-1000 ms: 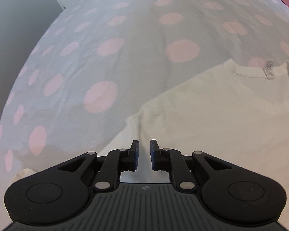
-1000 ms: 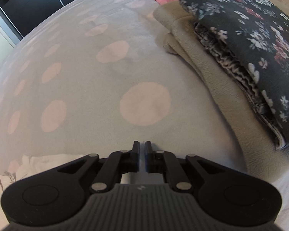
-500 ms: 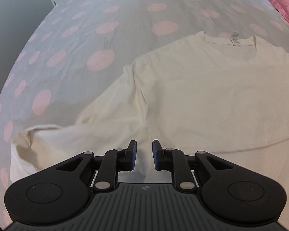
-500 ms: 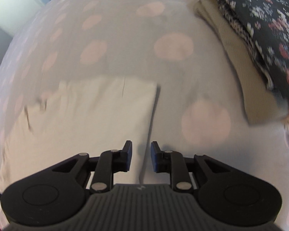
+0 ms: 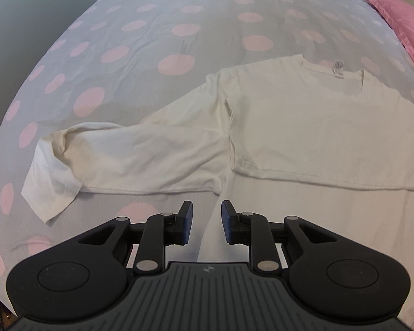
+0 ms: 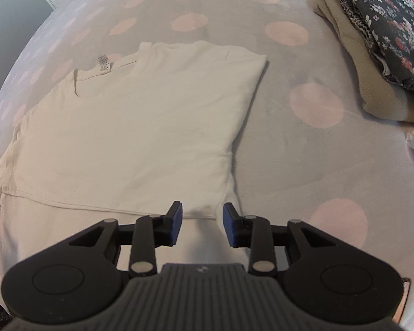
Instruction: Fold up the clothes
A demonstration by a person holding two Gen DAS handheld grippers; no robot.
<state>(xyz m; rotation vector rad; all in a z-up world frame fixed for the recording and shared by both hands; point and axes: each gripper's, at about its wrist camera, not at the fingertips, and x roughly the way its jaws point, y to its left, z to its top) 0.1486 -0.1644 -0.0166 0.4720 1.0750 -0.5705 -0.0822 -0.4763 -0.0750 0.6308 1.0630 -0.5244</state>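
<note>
Cream long-sleeve shirt (image 5: pixel 303 127) is lying flat on the bed (image 5: pixel 140 55), collar end away from both cameras, neck label (image 5: pixel 338 69) showing at the collar. Bed cover is grey with pink dots. In the left wrist view, one sleeve (image 5: pixel 140 151) is stretching out sideways to the left, its cuff end (image 5: pixel 49 182) bending toward the camera and lying crumpled. Hem edge of a folded-over layer is running across the shirt just in front of the left gripper (image 5: pixel 206 220). Left jaws are opening, standing partly apart with nothing between them, hovering above the bed right at the shirt's edge below the armpit; pads not touching cloth.

In the right wrist view, the shirt's right side is lying folded in, giving a straight edge from shoulder (image 6: pixel 251 60) down to a lower corner. Right gripper (image 6: pixel 202 223) is hanging just over that lower corner, jaws opening, wider apart than the left pair, gripping nothing. Cannot tell whether the pads are brushing the fabric; they look clear of it.

Stack of folded clothes (image 6: pixel 372 41) is sitting on the bed at upper right, well apart from the shirt: beige garment under a dark floral one. Pink pillow (image 5: pixel 400 24) is lying at the far right edge in the left view.
</note>
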